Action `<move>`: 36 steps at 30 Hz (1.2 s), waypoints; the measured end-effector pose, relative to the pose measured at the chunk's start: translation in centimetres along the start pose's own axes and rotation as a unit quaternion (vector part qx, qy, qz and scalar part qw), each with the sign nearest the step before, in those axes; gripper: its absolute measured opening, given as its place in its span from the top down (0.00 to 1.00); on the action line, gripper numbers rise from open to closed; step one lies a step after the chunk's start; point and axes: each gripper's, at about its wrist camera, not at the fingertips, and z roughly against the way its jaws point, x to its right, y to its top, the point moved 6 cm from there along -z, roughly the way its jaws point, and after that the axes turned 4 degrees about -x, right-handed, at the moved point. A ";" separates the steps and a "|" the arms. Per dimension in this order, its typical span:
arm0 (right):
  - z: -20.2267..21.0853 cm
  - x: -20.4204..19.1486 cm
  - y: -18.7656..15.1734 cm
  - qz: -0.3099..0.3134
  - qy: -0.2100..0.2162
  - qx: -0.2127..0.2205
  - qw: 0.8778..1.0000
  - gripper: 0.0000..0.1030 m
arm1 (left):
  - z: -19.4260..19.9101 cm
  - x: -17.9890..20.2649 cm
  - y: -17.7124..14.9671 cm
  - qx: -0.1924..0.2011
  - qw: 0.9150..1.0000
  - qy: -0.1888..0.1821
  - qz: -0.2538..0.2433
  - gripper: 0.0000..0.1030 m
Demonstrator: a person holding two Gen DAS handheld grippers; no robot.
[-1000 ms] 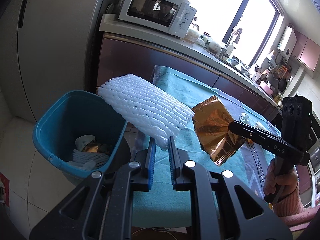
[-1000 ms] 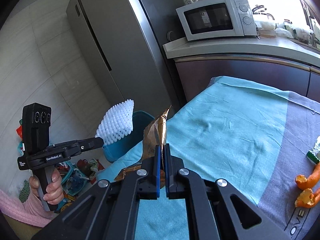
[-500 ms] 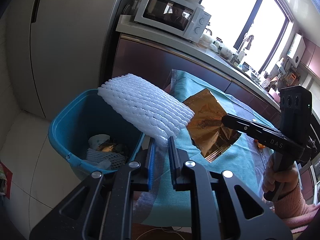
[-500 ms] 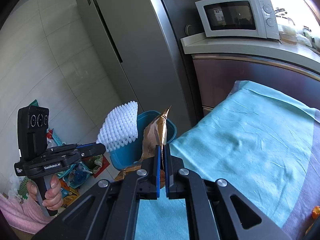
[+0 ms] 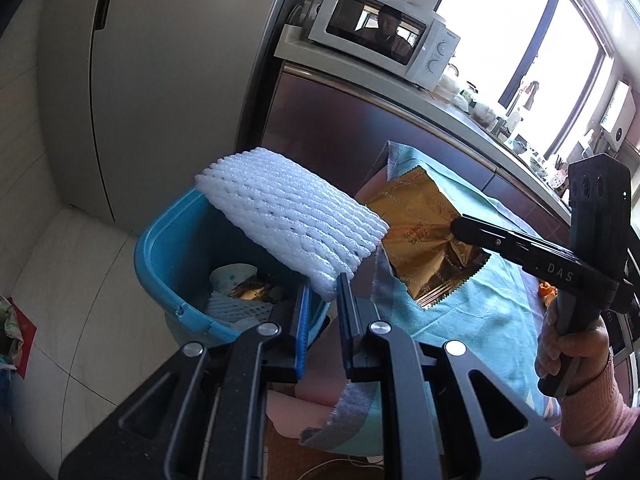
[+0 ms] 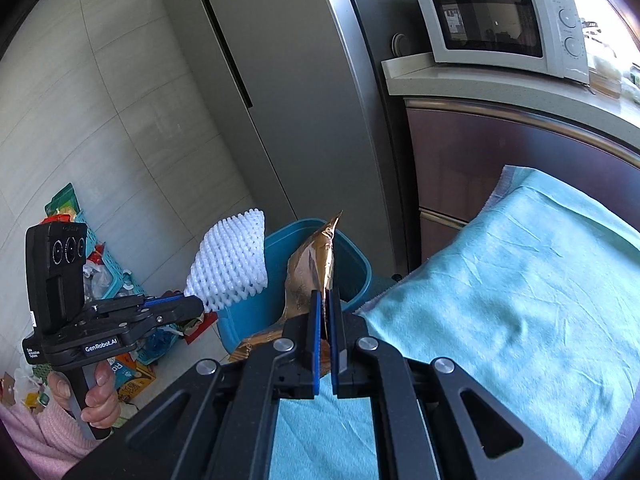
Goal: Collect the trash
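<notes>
White foam fruit net [image 5: 292,220] and gold foil wrapper [image 5: 424,236], both feather-light trash.
Left gripper [image 5: 322,292] pinches the squashy net's corner; right gripper [image 6: 325,308] clamps the crinkly wrapper's edge.

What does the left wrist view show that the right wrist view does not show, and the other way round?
Only the left wrist view looks into the blue bin and shows trash already inside it, and it shows the window behind the counter.

Only the right wrist view shows the clutter on the floor by the wall and the hand holding the left gripper.

Both show the white foam net pinched in the left gripper, the gold wrapper pinched in the right gripper, the bin, the teal cloth, the microwave and the fridge.
</notes>
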 end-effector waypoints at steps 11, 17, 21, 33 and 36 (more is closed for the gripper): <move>-2.5 -0.8 0.9 0.012 -0.005 -0.020 1.000 0.97 | -1.0 -1.4 -0.2 -0.012 1.000 0.015 0.011 0.87; -3.6 -1.1 1.1 0.016 -0.009 -0.029 0.999 0.97 | -1.8 -1.9 -0.2 -0.017 1.000 0.019 0.016 0.87; -4.3 -1.2 1.1 0.016 -0.012 -0.036 0.999 0.97 | -2.2 -2.0 -0.2 -0.020 0.999 0.023 0.017 0.87; -6.2 -1.2 1.2 0.010 -0.021 -0.054 0.998 0.97 | -3.6 -2.4 -0.3 -0.032 0.999 0.028 0.018 0.87; -6.6 -1.3 1.3 0.011 -0.024 -0.058 0.998 0.97 | -4.2 -2.6 -0.4 -0.038 0.999 0.029 0.019 0.87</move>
